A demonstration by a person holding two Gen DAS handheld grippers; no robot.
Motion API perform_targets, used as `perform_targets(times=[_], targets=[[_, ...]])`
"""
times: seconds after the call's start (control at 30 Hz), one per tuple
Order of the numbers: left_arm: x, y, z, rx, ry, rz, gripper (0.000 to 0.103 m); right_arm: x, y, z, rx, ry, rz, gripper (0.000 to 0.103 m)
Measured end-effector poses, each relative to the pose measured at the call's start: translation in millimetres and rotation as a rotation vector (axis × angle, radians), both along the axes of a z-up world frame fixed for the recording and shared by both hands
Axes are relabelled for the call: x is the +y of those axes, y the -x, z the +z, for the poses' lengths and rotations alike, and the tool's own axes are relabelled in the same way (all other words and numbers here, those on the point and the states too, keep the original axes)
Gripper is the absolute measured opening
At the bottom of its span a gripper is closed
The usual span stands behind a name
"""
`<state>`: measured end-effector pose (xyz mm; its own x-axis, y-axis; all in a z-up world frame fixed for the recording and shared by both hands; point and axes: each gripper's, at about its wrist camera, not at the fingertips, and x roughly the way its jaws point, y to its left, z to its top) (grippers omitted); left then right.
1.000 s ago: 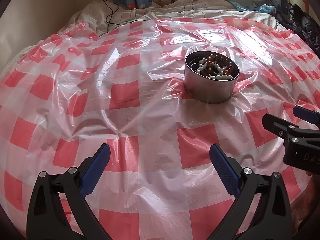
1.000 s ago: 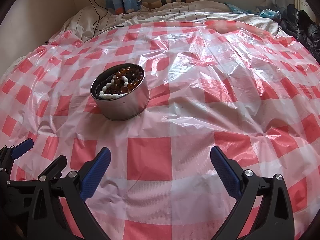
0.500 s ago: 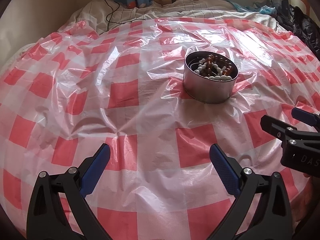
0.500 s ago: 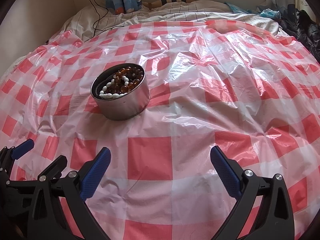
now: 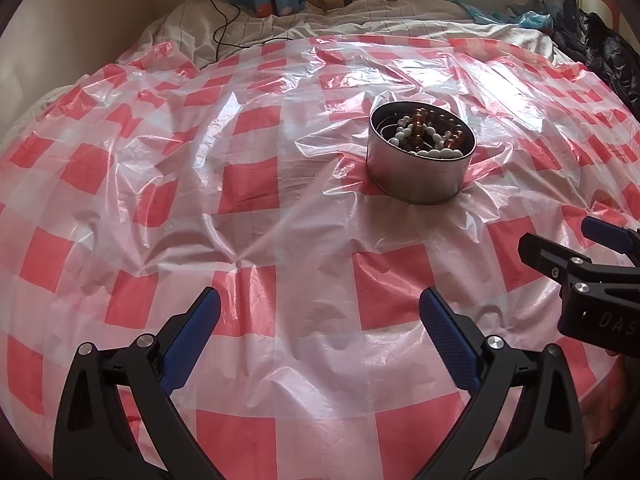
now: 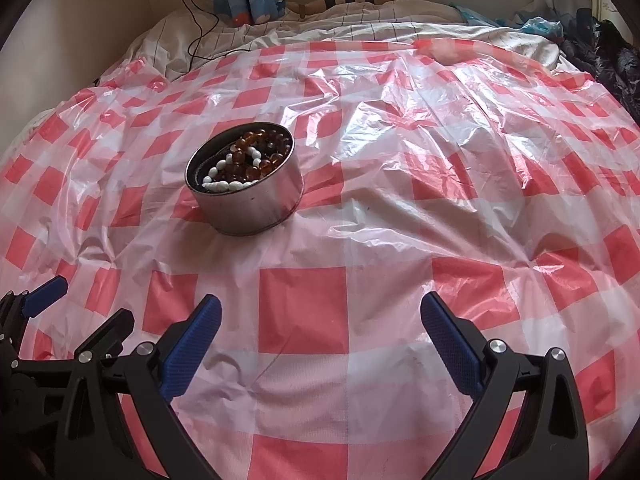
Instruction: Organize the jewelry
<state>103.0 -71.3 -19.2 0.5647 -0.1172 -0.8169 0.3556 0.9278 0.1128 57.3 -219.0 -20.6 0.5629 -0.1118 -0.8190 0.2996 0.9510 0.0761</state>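
1. My left claw [image 5: 320, 320] and right claw [image 6: 320, 320] both hang spread and empty above the checked plastic sheet [image 6: 304, 312].
2. The white bead string [image 6: 224, 184] and amber beads [image 6: 256, 152] already lie in the round tin [image 6: 256, 208]; nothing loose remains, so I judge the task about finished.

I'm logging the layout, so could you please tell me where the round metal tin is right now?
The round metal tin stands on the red checked plastic sheet, right of centre in the left wrist view and left of centre in the right wrist view, ahead of both open claws, holding bead jewelry.
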Motion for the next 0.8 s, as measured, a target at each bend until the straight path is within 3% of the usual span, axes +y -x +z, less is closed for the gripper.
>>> perform_targets(times=[0.8], targets=[[0.7,-2.7,-0.1,-0.013,-0.002,0.002,0.095,-1.4,-1.6,-4.7,0.01,-0.006,0.001,0.096]])
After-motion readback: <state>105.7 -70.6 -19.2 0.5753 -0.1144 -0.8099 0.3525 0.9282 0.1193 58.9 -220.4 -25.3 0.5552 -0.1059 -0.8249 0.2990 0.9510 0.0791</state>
